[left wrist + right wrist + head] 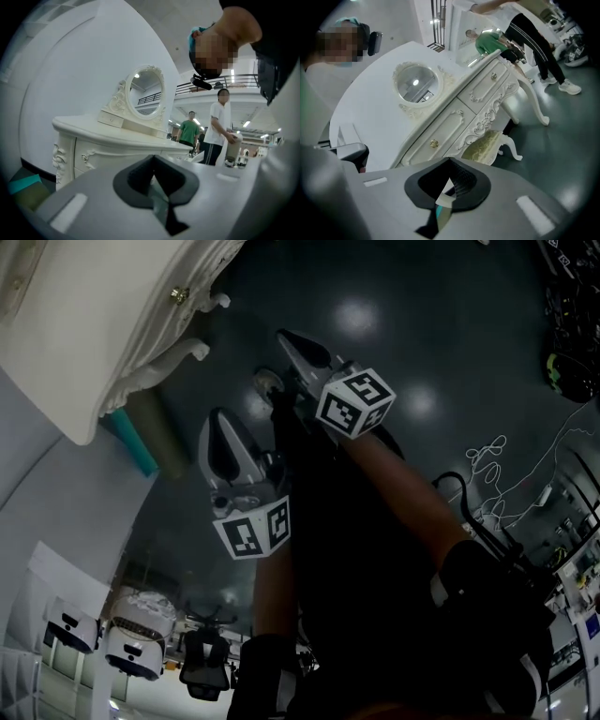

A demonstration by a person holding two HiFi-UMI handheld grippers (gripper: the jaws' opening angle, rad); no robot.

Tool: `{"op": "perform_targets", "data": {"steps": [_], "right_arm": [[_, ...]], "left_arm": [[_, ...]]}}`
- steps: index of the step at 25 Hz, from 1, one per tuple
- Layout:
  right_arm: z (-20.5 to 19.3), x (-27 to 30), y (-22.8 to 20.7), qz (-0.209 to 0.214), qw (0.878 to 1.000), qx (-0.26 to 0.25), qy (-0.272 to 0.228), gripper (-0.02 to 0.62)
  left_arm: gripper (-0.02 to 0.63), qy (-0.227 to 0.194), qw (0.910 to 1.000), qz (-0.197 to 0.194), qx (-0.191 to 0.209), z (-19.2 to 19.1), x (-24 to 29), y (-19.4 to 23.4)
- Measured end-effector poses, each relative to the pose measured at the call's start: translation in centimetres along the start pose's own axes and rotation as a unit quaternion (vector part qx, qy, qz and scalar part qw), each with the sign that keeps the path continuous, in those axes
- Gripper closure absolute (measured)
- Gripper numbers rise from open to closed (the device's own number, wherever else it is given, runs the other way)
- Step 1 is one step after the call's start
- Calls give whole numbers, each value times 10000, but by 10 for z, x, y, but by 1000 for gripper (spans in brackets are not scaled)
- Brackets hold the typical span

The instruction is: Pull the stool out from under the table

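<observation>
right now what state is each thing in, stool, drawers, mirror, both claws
stool, tucked under the table, not pulled out yet
drawers, shut
mirror, upright on the table top
left claw, shut, empty
right claw, shut, empty

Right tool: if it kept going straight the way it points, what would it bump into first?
Probably the front of the ornate white dressing table, just ahead of the shut right tool; the green-cushioned white stool sits slightly right of that line. Depth is unclear.
</observation>
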State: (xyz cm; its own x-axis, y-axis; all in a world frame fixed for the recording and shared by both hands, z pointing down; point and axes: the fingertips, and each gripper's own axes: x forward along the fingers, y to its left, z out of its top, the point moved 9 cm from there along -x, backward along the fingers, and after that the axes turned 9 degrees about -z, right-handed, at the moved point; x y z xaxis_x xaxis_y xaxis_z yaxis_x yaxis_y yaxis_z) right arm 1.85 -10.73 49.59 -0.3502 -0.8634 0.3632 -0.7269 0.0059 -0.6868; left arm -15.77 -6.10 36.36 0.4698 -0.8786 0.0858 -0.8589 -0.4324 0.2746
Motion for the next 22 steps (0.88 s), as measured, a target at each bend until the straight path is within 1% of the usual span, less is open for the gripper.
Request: {"op": "perform_targets", "data": {"steps": [8, 12, 13, 17, 22], "right_arm": [[-39, 71, -35, 54, 9992, 368, 126, 595], [-57, 103, -54, 86, 9984, 533, 154, 591], [-62, 111, -59, 100, 9981, 579, 175, 559], [-83, 142, -77, 181, 9961, 829, 258, 520], [-99, 175, -92, 386, 9905, 1302, 230, 429]], "left_arm": [[600, 9, 9999, -137, 67, -34, 26, 34], [600, 6, 9999, -122, 71, -51, 34, 48], [600, 4, 9999, -124, 71, -54, 35, 51], [601, 12, 9997, -216, 93, -66, 40, 61], [600, -2, 9995, -304, 127, -77, 44, 70]]}}
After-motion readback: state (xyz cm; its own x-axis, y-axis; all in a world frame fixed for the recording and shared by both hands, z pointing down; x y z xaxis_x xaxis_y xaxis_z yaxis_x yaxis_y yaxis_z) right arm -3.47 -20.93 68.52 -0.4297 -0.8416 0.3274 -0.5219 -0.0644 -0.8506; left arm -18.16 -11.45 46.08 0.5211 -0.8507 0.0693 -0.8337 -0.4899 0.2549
